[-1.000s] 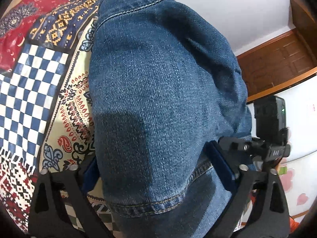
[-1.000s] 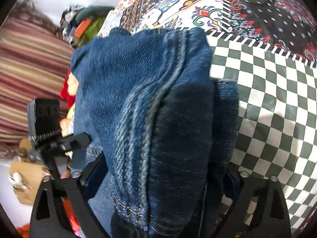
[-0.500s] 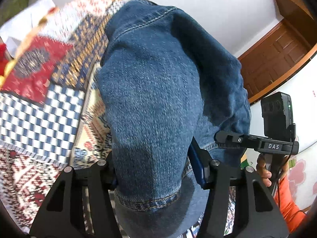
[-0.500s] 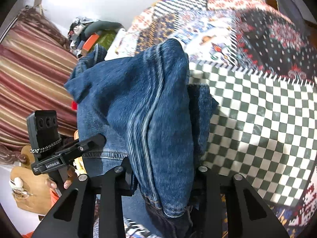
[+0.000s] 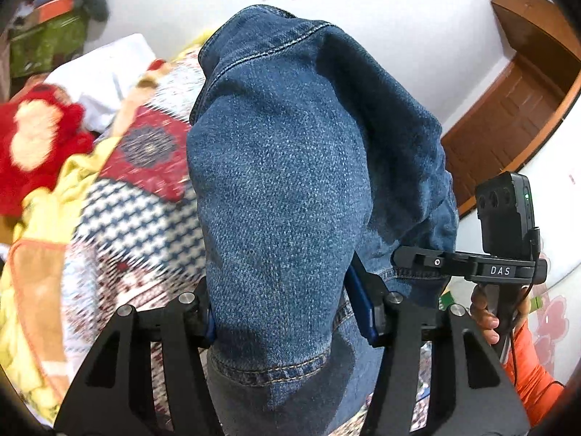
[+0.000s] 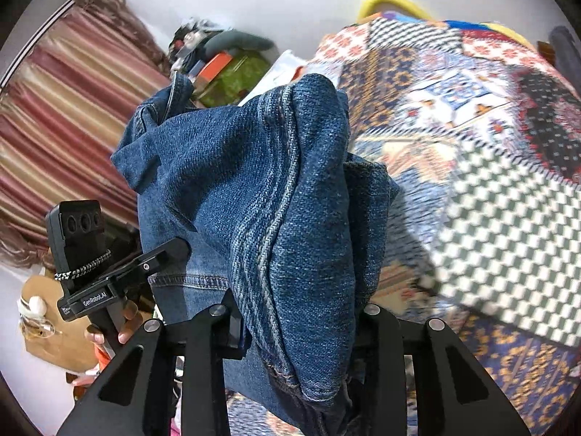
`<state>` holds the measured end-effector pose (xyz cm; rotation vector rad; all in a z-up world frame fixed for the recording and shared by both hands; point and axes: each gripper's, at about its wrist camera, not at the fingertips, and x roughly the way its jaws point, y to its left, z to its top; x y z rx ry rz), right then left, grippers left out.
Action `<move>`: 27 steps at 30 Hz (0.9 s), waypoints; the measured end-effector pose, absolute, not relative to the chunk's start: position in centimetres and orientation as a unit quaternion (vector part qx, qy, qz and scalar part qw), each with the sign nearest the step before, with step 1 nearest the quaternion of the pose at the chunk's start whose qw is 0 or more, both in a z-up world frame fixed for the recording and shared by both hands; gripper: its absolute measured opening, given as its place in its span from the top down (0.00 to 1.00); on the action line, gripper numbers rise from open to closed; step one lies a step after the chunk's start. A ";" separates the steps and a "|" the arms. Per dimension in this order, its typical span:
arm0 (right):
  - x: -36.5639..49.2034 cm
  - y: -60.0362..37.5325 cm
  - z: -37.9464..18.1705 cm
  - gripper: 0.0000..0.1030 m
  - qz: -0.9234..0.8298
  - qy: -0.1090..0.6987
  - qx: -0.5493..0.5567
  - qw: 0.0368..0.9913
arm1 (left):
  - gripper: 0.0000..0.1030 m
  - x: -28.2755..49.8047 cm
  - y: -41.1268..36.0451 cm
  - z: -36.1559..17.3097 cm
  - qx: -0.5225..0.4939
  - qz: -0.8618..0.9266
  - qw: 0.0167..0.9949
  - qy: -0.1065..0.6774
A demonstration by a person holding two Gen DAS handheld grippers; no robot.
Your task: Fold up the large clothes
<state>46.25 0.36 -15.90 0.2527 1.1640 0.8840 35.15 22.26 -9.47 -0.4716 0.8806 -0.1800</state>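
Observation:
A blue denim garment [image 5: 290, 181] fills the middle of the left wrist view. My left gripper [image 5: 287, 312] is shut on its hemmed edge and holds it up in the air. The same denim [image 6: 261, 200] hangs in the right wrist view, where my right gripper [image 6: 297, 323] is shut on another edge with a stitched seam. Each view shows the other gripper held beside the cloth: the right one [image 5: 504, 269] and the left one [image 6: 90, 272]. The fingertips are hidden by the cloth.
A patchwork quilt [image 6: 490, 145] covers the bed below. A red plush toy [image 5: 36, 145] and a white pillow [image 5: 105, 72] lie at the bed's far end. A striped curtain [image 6: 61, 116], a brown wooden door [image 5: 508, 116] and white walls stand around.
Both grippers have closed on the denim and lifted it up off the bed. The views have tilted up, so the walls and the bed's far end show.

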 end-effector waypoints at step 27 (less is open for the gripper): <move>46.6 10.7 -27.7 0.43 0.412 0.542 -0.055 0.730 | 0.19 31.3 29.4 -22.8 -0.130 0.064 0.857 0.494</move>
